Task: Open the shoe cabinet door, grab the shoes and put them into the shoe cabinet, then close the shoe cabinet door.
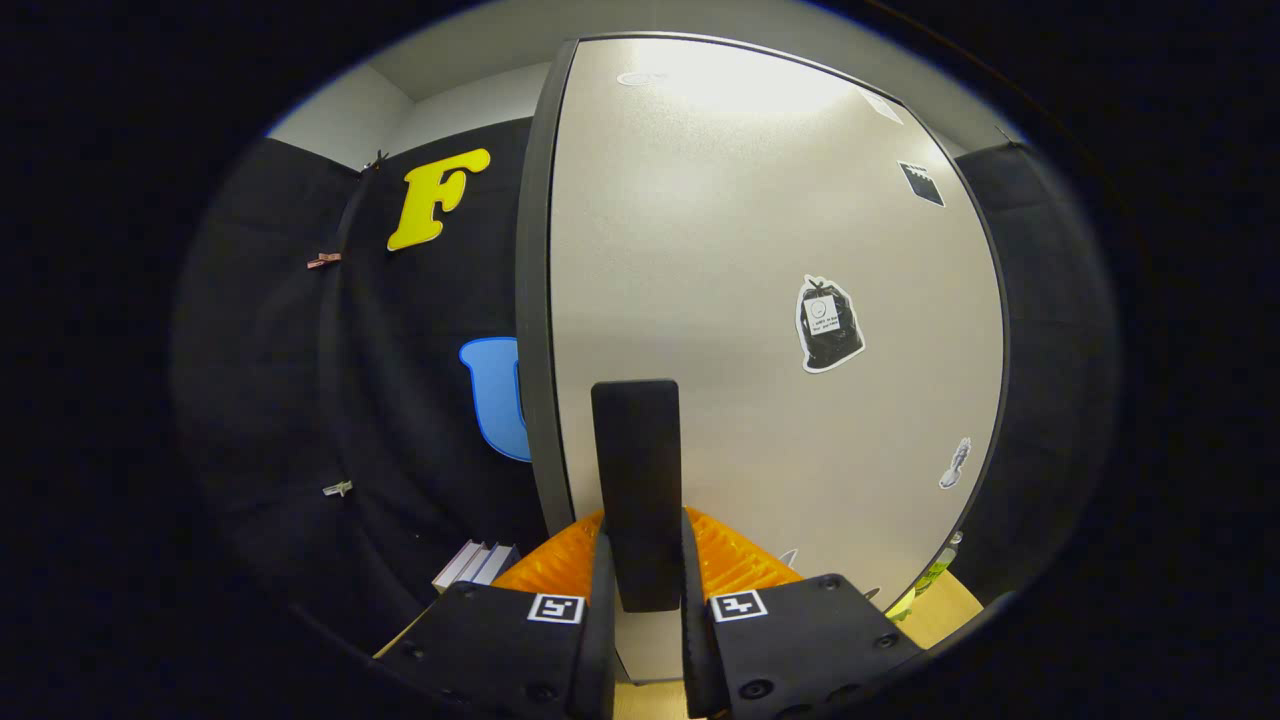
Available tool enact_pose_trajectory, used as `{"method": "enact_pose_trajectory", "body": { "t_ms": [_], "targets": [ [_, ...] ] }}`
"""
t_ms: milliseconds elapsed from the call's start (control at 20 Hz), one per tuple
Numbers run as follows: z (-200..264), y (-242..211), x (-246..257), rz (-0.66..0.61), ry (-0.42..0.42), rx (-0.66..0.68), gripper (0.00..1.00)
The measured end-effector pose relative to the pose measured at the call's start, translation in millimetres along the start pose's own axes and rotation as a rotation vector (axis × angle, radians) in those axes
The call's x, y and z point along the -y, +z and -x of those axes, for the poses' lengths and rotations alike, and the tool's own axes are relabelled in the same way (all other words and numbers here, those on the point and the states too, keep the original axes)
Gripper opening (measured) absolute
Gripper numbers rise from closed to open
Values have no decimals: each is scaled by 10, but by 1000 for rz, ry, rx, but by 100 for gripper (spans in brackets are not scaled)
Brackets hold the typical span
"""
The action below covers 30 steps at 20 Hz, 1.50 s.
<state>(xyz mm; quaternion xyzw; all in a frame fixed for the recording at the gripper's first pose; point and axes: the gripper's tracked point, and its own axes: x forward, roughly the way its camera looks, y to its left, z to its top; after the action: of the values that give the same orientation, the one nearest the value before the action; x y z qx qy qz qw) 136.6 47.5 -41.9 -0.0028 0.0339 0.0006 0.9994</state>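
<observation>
A: Gripper view, and the black handle comes first; it is a flat upright bar standing off the cabinet door, and it sits squarely between the fingers of the tool; both inner faces look pressed against its sides, so I judge the tool clamped on the handle.

B: Why hold it there?

A: Probably because the handle is the one thing to pull or push the door by; gripped low on the bar, the door swings with the tool; whether this is the opening or the closing swing I cannot say.

B: And the door itself?

A: Pale grey, matt, with a dark edge running up just left of the handle; it stands directly ahead of the fingers, with a black-and-white sticker up to the right of the tool and a smaller one farther right.

B: Anything beyond that?

A: Orange ribbed parts show just behind the fingers; books lie low to the left, past the door's edge; a strip of light wooden floor shows low on the right.
</observation>
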Motion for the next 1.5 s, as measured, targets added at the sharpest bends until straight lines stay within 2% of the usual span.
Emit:
{"method": "enact_pose_trajectory", "body": {
  "t_ms": [400, 1000, 1500],
  "targets": [
    [367, -19, 24, -3, 46, -22, 31],
    [1336, -35, 494, 20, 186, -42, 31],
    [1798, -24, 819, 10, 253, -50, 31]
  ]
}}
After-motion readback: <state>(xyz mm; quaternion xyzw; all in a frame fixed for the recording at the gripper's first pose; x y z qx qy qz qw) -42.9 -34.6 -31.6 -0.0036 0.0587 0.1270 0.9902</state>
